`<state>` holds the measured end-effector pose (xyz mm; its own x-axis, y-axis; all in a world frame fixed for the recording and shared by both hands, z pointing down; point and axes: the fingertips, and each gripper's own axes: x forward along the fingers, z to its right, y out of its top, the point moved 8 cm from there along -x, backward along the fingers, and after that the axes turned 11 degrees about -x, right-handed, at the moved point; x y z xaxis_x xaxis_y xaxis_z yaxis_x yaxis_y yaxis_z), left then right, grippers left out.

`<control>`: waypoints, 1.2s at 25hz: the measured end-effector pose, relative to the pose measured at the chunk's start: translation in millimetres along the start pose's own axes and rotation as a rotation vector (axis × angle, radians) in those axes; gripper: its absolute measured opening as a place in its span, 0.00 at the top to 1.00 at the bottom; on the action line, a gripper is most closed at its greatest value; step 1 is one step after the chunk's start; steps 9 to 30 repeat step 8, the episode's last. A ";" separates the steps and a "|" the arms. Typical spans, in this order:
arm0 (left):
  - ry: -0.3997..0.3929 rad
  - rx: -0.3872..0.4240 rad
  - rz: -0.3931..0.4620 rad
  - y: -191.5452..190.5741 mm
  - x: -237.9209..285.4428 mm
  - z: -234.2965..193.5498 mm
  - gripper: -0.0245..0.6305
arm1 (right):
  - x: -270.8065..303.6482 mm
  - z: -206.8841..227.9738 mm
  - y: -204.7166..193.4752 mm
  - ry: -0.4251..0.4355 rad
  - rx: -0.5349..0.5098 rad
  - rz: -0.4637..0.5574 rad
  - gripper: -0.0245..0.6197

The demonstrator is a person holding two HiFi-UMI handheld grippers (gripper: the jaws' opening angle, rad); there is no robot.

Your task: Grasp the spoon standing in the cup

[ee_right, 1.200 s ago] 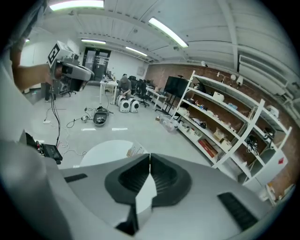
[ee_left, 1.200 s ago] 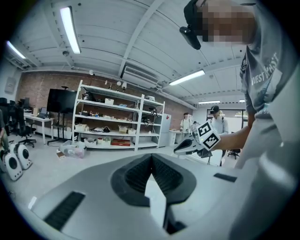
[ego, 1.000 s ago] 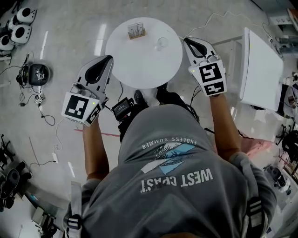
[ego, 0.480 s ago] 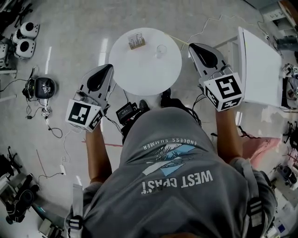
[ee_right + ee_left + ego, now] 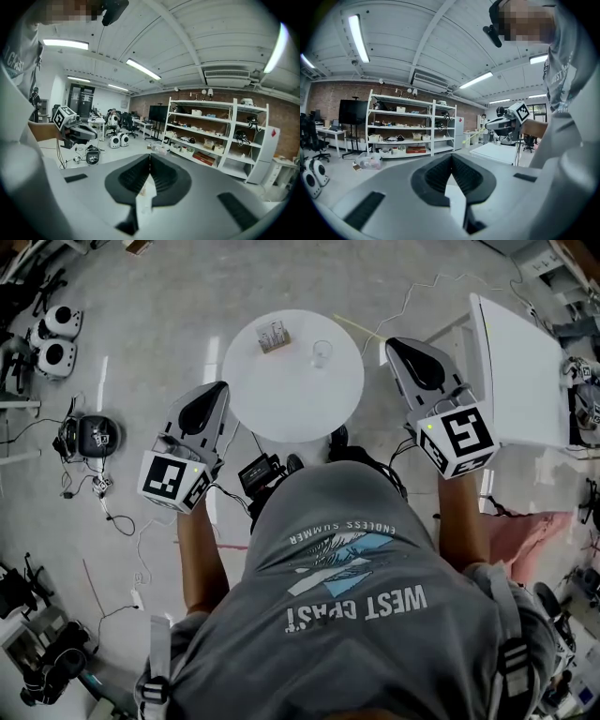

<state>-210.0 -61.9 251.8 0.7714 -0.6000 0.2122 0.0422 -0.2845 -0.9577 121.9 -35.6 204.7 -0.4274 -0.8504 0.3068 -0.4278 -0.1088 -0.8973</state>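
Grey workshop floor strewn with cables surrounds the small round white table (image 5: pixel 300 399) that we stand over, and on its far half sit a clear cup (image 5: pixel 322 353) and, just to its left, a little wooden holder (image 5: pixel 274 335). From the head view we cannot make out the spoon itself; it is too small to tell whether it stands in the cup. Over the last second the right gripper (image 5: pixel 392 343) has slid outward, from the table's rim to well clear of it on the right side, while the left gripper (image 5: pixel 217 387) has dropped back a little beside the near-left edge. Both pairs of jaws are pressed together with nothing between them, each aimed out across the room, not at the table. We judge the reach has not begun: one gripper must turn toward the cup and spread its jaws first.
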 end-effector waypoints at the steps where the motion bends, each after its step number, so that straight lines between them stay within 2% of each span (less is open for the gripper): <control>1: -0.001 0.000 0.000 -0.1 1.0 0.6 0.96 | -0.5 0.5 -0.8 -0.002 0.001 0.001 0.95; 8: -0.011 -0.006 0.003 -15.6 4.5 -8.9 0.96 | 8.6 -6.2 -11.6 -0.010 0.000 -0.005 0.95; 30: -0.011 -0.006 0.003 -15.6 4.5 -8.9 0.96 | 8.6 -6.2 -11.6 -0.010 0.000 -0.005 0.95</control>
